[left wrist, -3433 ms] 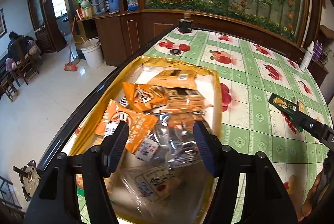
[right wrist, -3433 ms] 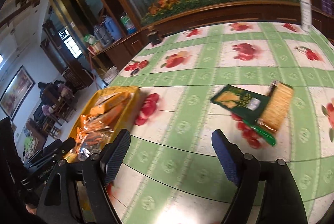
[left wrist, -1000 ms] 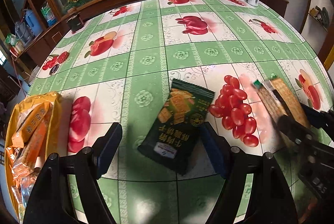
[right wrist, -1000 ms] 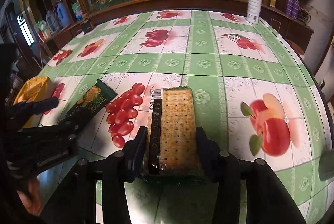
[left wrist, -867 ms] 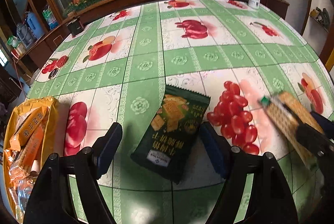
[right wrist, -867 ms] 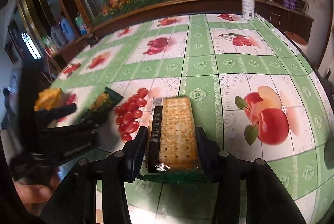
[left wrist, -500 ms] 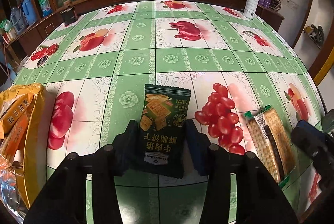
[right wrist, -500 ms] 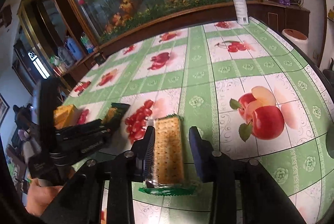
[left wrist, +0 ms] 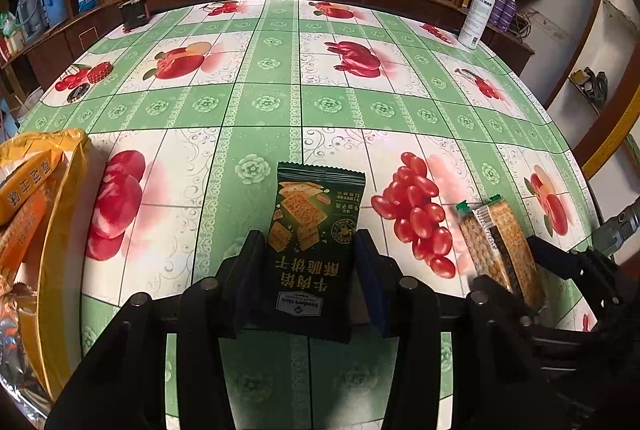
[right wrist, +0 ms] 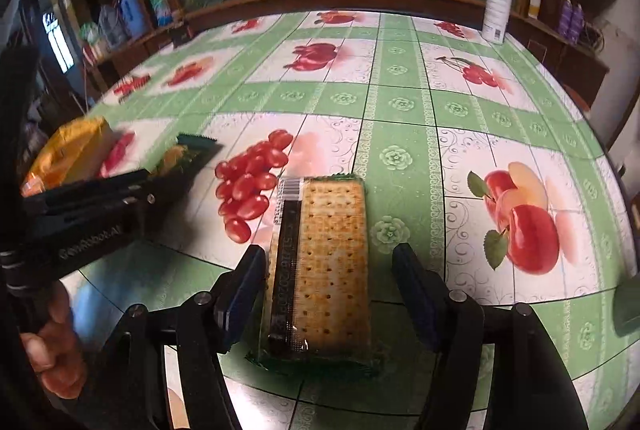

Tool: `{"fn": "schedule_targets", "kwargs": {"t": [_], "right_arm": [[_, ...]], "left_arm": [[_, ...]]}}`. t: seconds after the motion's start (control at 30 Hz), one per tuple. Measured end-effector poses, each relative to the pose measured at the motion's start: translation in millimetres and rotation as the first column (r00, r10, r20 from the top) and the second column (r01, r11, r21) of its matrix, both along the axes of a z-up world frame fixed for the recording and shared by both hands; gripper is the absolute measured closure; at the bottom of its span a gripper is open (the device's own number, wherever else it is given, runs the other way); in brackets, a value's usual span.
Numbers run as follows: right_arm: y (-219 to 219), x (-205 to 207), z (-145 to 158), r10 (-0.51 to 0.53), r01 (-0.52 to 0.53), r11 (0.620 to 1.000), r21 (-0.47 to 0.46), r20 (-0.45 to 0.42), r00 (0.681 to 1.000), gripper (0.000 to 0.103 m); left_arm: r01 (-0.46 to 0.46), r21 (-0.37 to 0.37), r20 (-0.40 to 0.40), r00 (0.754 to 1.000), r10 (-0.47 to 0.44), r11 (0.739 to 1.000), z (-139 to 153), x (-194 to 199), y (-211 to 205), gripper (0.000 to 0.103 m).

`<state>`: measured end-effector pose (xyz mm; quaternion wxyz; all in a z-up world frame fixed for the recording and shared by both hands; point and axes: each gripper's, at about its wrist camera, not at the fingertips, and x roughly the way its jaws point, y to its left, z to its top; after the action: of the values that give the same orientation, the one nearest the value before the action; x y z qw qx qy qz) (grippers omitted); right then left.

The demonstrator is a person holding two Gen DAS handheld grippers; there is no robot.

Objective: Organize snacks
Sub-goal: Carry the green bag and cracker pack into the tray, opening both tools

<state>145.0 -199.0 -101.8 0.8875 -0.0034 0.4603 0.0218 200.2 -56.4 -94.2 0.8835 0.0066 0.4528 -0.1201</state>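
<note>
A dark green cracker packet (left wrist: 314,242) lies on the fruit-print tablecloth, and my left gripper (left wrist: 310,262) is shut on its near half. A clear sleeve of square crackers (right wrist: 326,262) lies flat between the fingers of my right gripper (right wrist: 330,270), which is open with gaps on both sides. The sleeve also shows in the left wrist view (left wrist: 500,250) at the right, and the green packet shows in the right wrist view (right wrist: 184,157) at the left. A yellow tray (left wrist: 60,230) with several orange snack packets sits at the table's left edge.
A white spray bottle (left wrist: 476,17) stands at the far right edge of the table, with purple bottles behind it. A small dark box (left wrist: 134,11) sits at the far left edge. A wooden planter ledge with flowers borders the far side.
My left gripper has closed onto the green packet. My right gripper had squeezed the cracker sleeve and has now opened, with the sleeve lying flat between its fingers.
</note>
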Motion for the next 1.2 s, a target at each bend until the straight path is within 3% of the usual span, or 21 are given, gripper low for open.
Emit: {"fn": "schedule_targets", "kwargs": {"t": [0.07,0.1,0.13,0.5,0.93,1.2], "right_arm": [[10,0,-1,0.023,-0.024,0.998,-0.052,-0.001,1.000,0.038],[11,-1,0,0.032,-0.032,0.998,-0.056,0.005,0.999,0.050],[11,-3,1,0.029,-0.028,0.998,-0.059,0.014,0.999,0.055],[-13,-25,35,-0.011,-0.009,0.985,0.175,0.111,0.994,0.055],[37,-49,60,0.085,-0.119,0.971,0.207,0.165,0.983,0.055],[75,-59,73,0.162,-0.203,0.955,0.217,0.189,0.968,0.056]], "left_arm": [[-0.007,-0.015,-0.001,1.000,0.007,1.000,1,-5,4,0.060],[-0.011,-0.027,-0.003,1.000,0.011,1.000,2,-7,6,0.060],[-0.017,-0.040,-0.004,1.000,0.017,0.999,3,-10,10,0.060],[-0.071,-0.098,0.037,0.997,0.074,0.993,28,-46,44,0.060],[-0.181,-0.032,0.146,0.972,0.184,0.983,58,-92,85,0.060],[-0.245,-0.025,0.170,0.954,0.245,0.969,64,-109,116,0.060]]}}
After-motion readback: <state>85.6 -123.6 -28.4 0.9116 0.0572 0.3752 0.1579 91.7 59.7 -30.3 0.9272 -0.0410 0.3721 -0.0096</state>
